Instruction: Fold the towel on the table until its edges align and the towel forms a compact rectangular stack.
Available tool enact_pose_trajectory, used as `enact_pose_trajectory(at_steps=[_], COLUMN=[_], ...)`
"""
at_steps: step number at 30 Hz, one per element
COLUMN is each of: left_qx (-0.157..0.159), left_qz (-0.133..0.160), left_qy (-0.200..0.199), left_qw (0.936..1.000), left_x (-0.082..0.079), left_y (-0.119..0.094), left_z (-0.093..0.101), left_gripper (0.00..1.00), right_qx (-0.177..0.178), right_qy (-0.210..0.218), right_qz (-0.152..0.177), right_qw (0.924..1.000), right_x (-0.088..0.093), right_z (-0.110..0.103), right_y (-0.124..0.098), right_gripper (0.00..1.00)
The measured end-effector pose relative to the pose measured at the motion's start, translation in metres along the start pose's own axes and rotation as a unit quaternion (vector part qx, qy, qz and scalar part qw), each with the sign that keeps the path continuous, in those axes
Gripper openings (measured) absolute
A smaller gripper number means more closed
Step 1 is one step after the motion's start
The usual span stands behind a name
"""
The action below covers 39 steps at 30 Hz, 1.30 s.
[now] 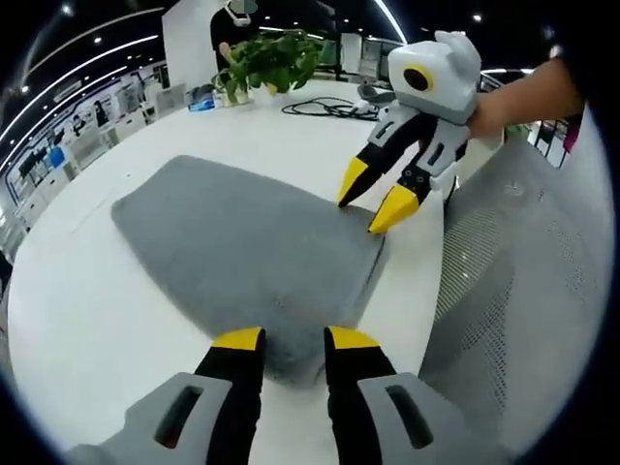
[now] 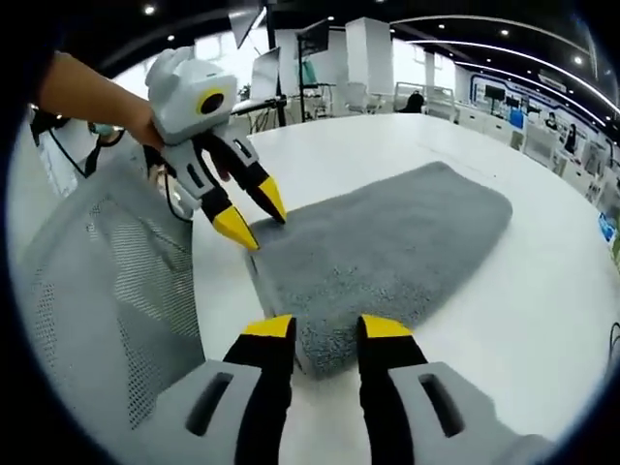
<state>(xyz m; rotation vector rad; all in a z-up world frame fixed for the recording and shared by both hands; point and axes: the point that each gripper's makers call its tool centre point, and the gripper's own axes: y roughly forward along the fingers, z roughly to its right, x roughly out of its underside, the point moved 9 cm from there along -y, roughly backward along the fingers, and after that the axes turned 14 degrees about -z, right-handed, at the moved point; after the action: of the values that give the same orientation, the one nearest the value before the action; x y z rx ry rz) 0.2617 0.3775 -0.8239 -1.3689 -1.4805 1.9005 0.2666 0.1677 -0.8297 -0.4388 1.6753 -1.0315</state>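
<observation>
A: Left gripper (image 1: 294, 338) and right gripper (image 2: 326, 327) are both spread, each poised at a near corner of the grey towel (image 1: 237, 257).

B: It lies flat on the white counter (image 1: 87, 310). Looks soft, light, floppy; I'd pinch those corners.

No text, label or number can be read anywhere.
</observation>
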Motion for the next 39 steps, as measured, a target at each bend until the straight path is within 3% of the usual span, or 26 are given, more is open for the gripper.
enact_pose_trajectory(at_steps=[6, 12, 15, 19, 23, 29, 34, 36, 39], left_qx=[0.009, 0.007, -0.002, -0.013, -0.019, -0.028, -0.044, -0.038, -0.033], left_qz=[-0.02, -0.032, -0.035, -0.037, -0.032, -0.019, -0.04, -0.051, -0.055], left_qy=[0.027, 0.061, 0.086, 0.095, 0.093, 0.088, 0.068, 0.04, 0.042], left_qw=[0.9994, 0.9976, 0.9957, 0.9947, 0.9949, 0.9956, 0.9959, 0.9972, 0.997], left_x=[0.006, 0.008, 0.007, 0.008, 0.008, 0.009, 0.004, 0.0, -0.001], left_y=[0.005, 0.012, 0.014, 0.016, 0.017, 0.018, 0.021, 0.021, 0.02], left_z=[0.003, 0.006, 0.009, 0.007, 0.005, 0.001, -0.003, -0.003, -0.003], left_gripper=[0.31, 0.36, 0.37, 0.34, 0.32, 0.25, 0.14, 0.11, 0.1], right_qx=[-0.007, 0.018, 0.041, 0.045, 0.043, 0.044, 0.051, 0.045, 0.04], right_qy=[-0.023, -0.096, -0.142, -0.157, -0.154, -0.15, -0.137, -0.116, -0.113], right_qz=[-0.017, -0.046, -0.062, -0.066, -0.063, -0.064, -0.074, -0.076, -0.078], right_qw=[0.9996, 0.9941, 0.9871, 0.9844, 0.9851, 0.9856, 0.9865, 0.9892, 0.9897], right_x=[0.008, 0.009, 0.008, 0.008, 0.009, 0.009, 0.006, 0.005, 0.006], right_z=[-0.002, -0.008, -0.008, -0.009, -0.008, -0.006, -0.002, -0.001, 0.0], right_y=[0.008, 0.014, 0.015, 0.017, 0.016, 0.018, 0.021, 0.021, 0.021], right_gripper=[0.32, 0.35, 0.31, 0.28, 0.27, 0.18, 0.09, 0.06, 0.05])
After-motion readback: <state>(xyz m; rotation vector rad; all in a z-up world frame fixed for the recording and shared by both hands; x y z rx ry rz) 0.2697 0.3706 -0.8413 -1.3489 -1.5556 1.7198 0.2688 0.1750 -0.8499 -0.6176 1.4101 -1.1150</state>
